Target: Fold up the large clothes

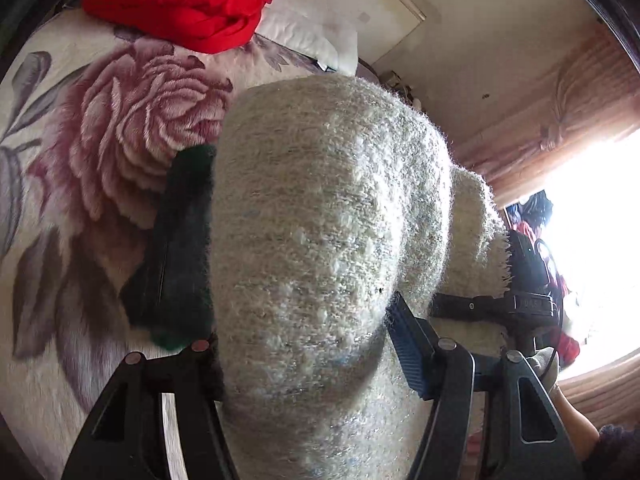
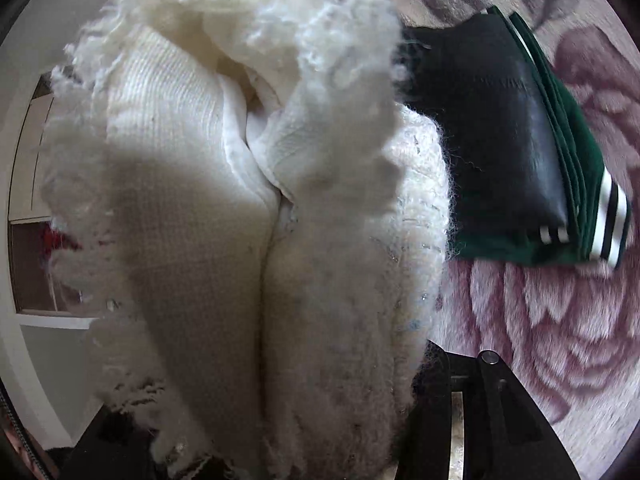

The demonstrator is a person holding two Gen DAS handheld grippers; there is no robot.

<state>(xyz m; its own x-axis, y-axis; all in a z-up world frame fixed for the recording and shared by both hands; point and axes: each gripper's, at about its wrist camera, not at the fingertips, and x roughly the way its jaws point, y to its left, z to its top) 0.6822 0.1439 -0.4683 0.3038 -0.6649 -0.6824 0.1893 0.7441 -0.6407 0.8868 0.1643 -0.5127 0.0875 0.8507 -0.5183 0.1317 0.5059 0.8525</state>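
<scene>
A fuzzy white knit sweater [image 1: 320, 200] bulges up between the fingers of my left gripper [image 1: 304, 320], which is shut on it. The blue pad [image 1: 408, 344] presses into its right side, and the left pad is hidden behind the knit. In the right wrist view the same sweater [image 2: 240, 240] hangs in thick folds and fills my right gripper [image 2: 280, 380], which is shut on it with both fingertips buried. The right gripper [image 1: 496, 304] also shows in the left wrist view, holding the sweater's far end. Both ends are held up above the bed.
A folded dark green and black garment [image 2: 500, 140] with white stripes lies on the floral blanket [image 1: 120, 128], just beyond the sweater. A red garment [image 1: 180, 0] and a white pillow [image 1: 312, 28] lie farther back. A bright window [image 1: 592, 240] with curtains is on the right.
</scene>
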